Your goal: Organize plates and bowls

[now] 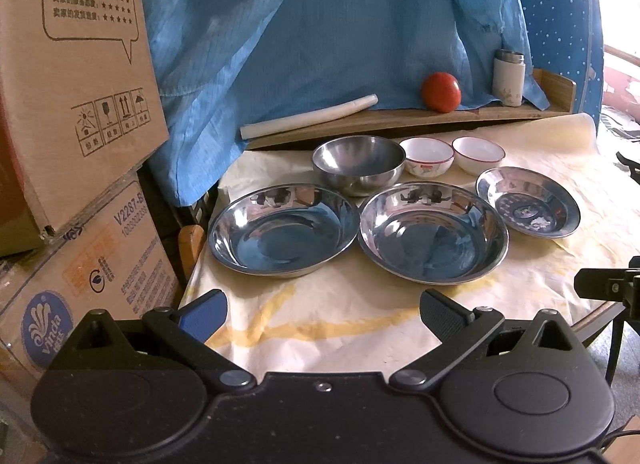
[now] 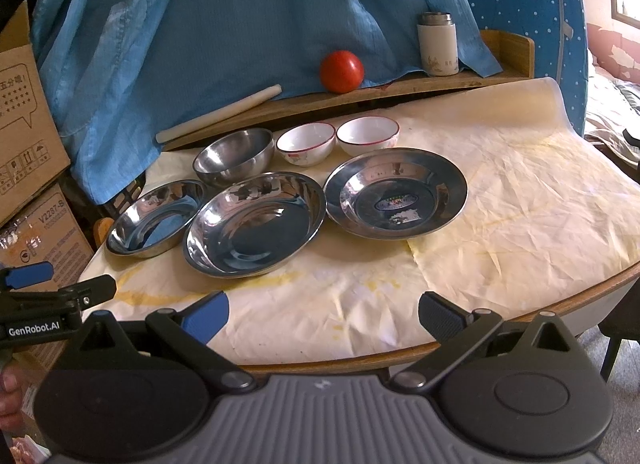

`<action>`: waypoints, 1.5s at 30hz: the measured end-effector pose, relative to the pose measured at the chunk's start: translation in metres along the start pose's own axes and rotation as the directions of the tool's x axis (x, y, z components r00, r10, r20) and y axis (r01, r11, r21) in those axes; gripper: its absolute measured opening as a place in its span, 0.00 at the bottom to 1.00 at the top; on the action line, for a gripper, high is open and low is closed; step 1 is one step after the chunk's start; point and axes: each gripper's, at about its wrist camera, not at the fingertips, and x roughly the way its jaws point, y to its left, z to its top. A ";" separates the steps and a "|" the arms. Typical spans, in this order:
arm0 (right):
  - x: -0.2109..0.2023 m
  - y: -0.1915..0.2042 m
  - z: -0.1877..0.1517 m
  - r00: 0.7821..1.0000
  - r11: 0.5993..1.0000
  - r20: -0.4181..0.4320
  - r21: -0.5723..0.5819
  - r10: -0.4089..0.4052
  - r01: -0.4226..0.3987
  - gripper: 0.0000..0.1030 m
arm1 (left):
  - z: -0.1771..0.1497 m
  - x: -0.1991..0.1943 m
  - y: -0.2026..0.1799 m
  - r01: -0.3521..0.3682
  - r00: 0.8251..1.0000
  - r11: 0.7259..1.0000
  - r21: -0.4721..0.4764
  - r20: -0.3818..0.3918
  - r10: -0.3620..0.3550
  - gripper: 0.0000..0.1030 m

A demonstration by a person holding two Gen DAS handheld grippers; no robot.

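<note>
Three steel plates sit in a row on the cream cloth: the left plate [image 1: 282, 228] [image 2: 156, 218], the middle plate [image 1: 434, 232] [image 2: 254, 222] and the right plate with a sticker [image 1: 528, 206] [image 2: 396, 192]. Behind them stand a steel bowl [image 1: 358, 164] [image 2: 234, 156] and two white red-rimmed bowls [image 1: 427, 156] [image 1: 478, 154] [image 2: 306, 143] [image 2: 368, 135]. My left gripper [image 1: 322, 314] is open and empty near the table's front edge; it also shows in the right wrist view [image 2: 56, 282]. My right gripper [image 2: 324, 314] is open and empty at the front edge.
A wooden shelf [image 2: 400, 92] at the back carries a red tomato [image 1: 441, 91] [image 2: 341, 71], a white flask [image 1: 509, 78] [image 2: 438, 44] and a white roll [image 1: 308, 116]. Blue cloth [image 1: 320, 24] hangs behind. Cardboard boxes [image 1: 72, 104] stand at the left.
</note>
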 end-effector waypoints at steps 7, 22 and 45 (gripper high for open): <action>0.008 0.000 0.002 1.000 1.000 -0.004 0.003 -0.007 0.007 1.00 | 0.002 0.007 0.004 0.010 1.000 1.000 -0.009 -0.013 -0.010 0.99; 0.032 -0.001 0.036 1.000 0.998 -0.008 -0.059 0.004 -0.004 1.00 | 0.021 0.038 0.007 0.039 0.997 0.993 -0.107 -0.059 -0.046 0.99; 0.155 0.033 0.135 0.914 0.896 -0.277 -0.248 0.298 -0.367 1.00 | 0.037 0.095 0.057 -0.186 0.968 0.783 -0.593 -0.246 0.043 0.99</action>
